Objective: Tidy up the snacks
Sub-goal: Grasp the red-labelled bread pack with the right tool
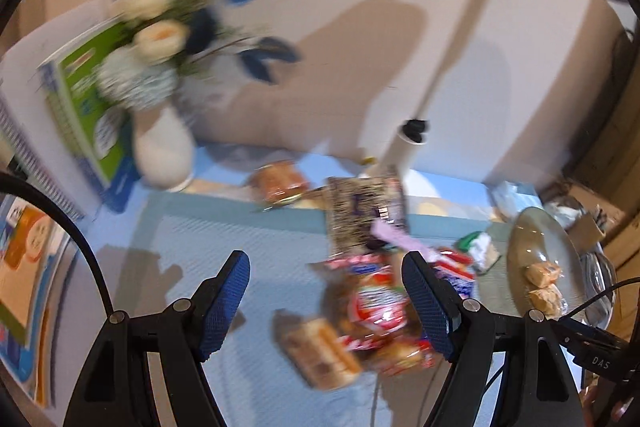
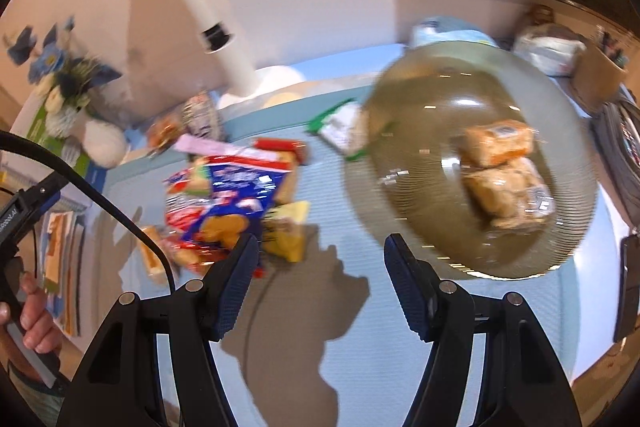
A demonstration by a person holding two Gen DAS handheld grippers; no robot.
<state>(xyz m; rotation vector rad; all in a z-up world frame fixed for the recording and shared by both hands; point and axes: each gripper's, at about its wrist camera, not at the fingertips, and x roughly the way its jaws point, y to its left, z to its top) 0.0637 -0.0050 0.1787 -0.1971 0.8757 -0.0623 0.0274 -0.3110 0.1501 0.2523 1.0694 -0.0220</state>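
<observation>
Both views are motion-blurred. A pile of snack packets (image 1: pixel 372 307) lies on the light blue table mat (image 1: pixel 240 239), red-and-white wrappers uppermost. My left gripper (image 1: pixel 326 301) is open and empty above the mat, its right finger beside the pile. The pile also shows in the right wrist view (image 2: pixel 224 199), at the left. A round olive glass plate (image 2: pixel 408 163) holds two wrapped pastries (image 2: pixel 500 167); it also shows in the left wrist view (image 1: pixel 536 247). My right gripper (image 2: pixel 320 283) is open and empty, near the plate's front-left rim.
A white vase of blue and cream flowers (image 1: pixel 160 99) stands at the back left by a green box (image 1: pixel 80 99). A white lamp post (image 2: pixel 224 39) rises at the back. A dark patterned packet (image 1: pixel 360 215) leans behind the pile. A cardboard box (image 2: pixel 596 79) sits far right.
</observation>
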